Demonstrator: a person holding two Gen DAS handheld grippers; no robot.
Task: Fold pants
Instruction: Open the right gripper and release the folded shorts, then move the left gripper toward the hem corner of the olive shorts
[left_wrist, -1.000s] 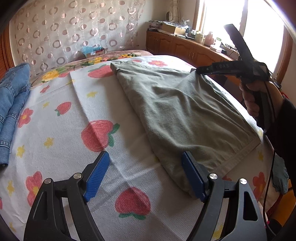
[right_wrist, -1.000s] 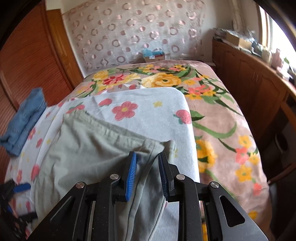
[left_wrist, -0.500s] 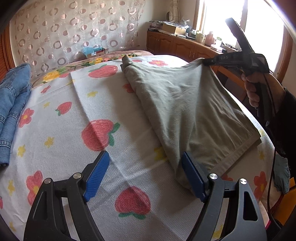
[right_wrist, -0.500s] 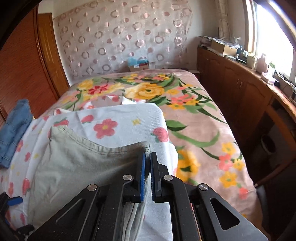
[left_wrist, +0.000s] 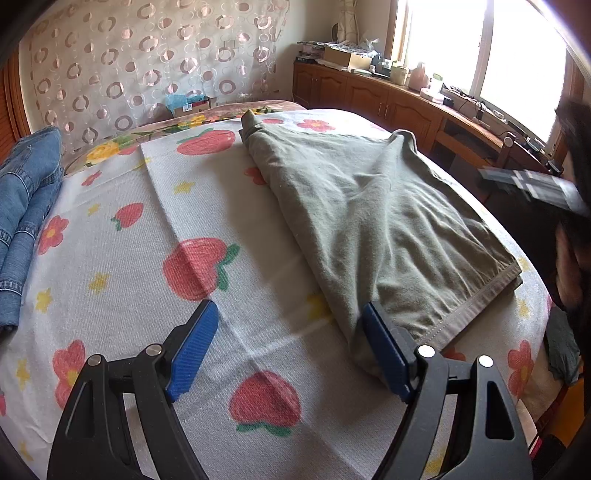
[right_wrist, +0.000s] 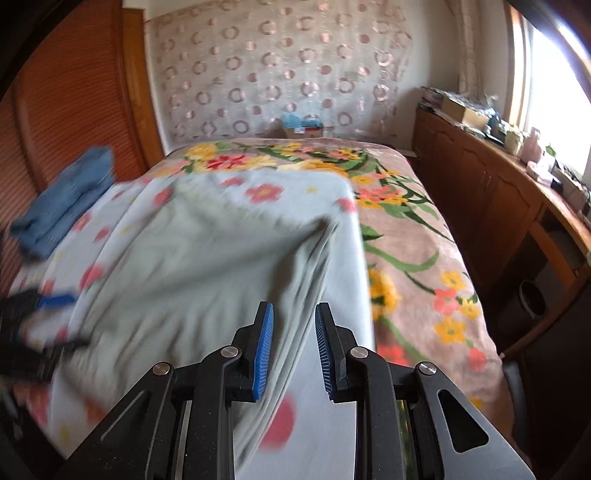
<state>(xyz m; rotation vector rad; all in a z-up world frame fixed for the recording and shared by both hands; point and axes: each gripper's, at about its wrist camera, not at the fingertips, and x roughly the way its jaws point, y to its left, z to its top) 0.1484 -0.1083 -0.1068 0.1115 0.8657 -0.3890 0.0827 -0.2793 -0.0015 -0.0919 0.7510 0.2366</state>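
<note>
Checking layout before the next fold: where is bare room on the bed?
Free: strawberry towel between blue jeans and green pants; floral blanket beyond the towel's right edge. Crowded: pants' side, near the left gripper.

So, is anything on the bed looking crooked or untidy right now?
Yes. The grey-green cotton pants lie askew across the strawberry-print white towel, and their far right corner is bunched up into a peak instead of lying flat. The right gripper has its jaws opening, clear of the cloth.

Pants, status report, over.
Left hand-held gripper open, empty. Right hand-held gripper opening, clear of green pants. Nothing in the way.
</note>
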